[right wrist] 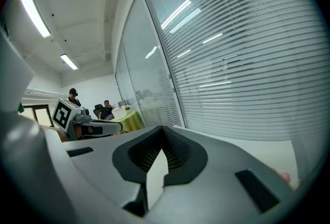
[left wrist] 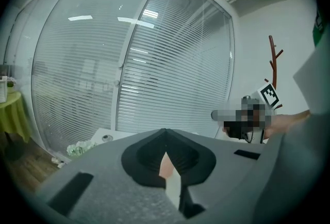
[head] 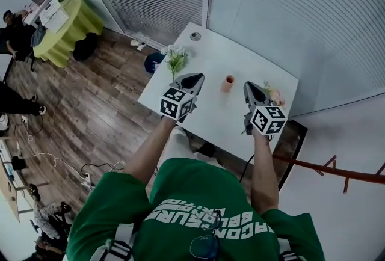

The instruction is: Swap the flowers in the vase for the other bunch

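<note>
A small orange vase (head: 227, 83) stands on the white table (head: 210, 61), between my two grippers; I cannot tell whether anything is in it. A white and green bunch of flowers (head: 175, 58) lies at the table's left side, just beyond my left gripper (head: 194, 77). A pink bunch (head: 274, 95) lies at the right edge, beside my right gripper (head: 251, 87). Both grippers hover over the near part of the table, shut and holding nothing. In the left gripper view the white bunch (left wrist: 78, 148) shows low at the left, and a sliver of the vase (left wrist: 165, 167) shows at the shut jaws.
A small round object (head: 195, 36) sits at the table's far corner. Glass walls with blinds (head: 271, 7) stand close behind the table. A coat rack (head: 334, 166) stands at the right. Further left are a green-covered table (head: 69, 25), seated people, and cables on the wooden floor.
</note>
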Available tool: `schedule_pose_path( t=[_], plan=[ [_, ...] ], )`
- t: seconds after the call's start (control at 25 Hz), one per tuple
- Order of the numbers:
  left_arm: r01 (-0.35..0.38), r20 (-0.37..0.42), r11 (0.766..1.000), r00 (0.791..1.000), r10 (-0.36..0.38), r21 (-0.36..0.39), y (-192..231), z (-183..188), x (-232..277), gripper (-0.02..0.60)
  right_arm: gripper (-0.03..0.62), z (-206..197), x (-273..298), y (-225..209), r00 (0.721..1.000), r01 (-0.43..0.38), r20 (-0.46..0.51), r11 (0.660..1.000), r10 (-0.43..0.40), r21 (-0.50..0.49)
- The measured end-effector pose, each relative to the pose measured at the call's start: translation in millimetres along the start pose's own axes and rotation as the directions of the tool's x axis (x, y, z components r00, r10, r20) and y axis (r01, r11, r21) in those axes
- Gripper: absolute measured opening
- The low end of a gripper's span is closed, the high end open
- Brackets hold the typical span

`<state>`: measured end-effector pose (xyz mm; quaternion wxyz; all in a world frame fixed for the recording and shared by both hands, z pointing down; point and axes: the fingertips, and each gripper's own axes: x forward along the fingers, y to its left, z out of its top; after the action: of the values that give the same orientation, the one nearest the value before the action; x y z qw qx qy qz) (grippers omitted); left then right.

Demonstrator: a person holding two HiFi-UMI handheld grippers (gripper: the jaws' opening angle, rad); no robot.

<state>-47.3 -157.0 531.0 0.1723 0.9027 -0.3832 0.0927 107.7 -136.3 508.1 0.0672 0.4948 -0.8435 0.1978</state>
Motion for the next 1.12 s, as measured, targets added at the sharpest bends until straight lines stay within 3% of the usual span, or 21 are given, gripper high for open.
schedule_pose_path(
  t=[0.56,0.84,1.12],
  plan=[
    [-0.144,-0.032,0.984,0.990,0.141,-0.109,150,-42,-27,0.008,0.014,-23,160,66,0.982,-0.114,-0.149,0.993,0.113,0.000],
    [-0.148,-0.104,0.978,0.986,0.133,-0.146,210,-73,-16,0.008,0.014,-63,233,87,0.956,-0.127,-0.264,0.992,0.126,0.013],
    [-0.144,-0.185,0.973,0.976,0.110,-0.181,241,-103,-1,0.008,0.015,-96,282,85,0.934,-0.097,-0.340,0.994,0.109,0.052]
  ],
)
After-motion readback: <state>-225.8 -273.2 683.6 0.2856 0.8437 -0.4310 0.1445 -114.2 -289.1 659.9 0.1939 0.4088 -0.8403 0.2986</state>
